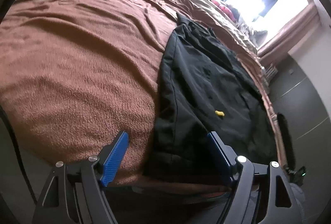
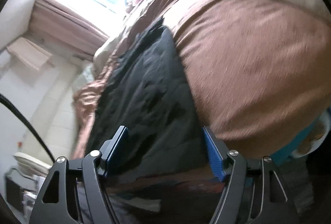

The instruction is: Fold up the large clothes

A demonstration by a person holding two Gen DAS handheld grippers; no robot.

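A black jacket (image 1: 206, 83) lies spread lengthwise along one edge of a bed covered by a brown fleece blanket (image 1: 78, 71), its near hem hanging just at the bed's near edge; a small yellow tag or mark (image 1: 219, 113) shows on its upper face. The left gripper (image 1: 167, 137) stands with its jaws well apart and nothing clamped, its blue pads (image 1: 115, 157) straddling the boundary where the jacket's long edge meets the blanket. The right gripper (image 2: 165, 133) is likewise wide open and empty, with the near hem of the jacket (image 2: 149, 87) lying between its pads (image 2: 214, 157) but not pinched; that view is blurred, so contact cannot be confirmed. Judgement: the step in hand is the taking up of the near hem at two corners, prior to carrying it toward the far end. To do it well, each gripper should settle at a true corner, bite jacket cloth only, and leave the fleece beneath untouched. The left pads, as placed, risk catching the blanket along with the hem. Both grips should be secured at equal depth before lifting, so that the fold runs square and the padded cloth does not sag between them.
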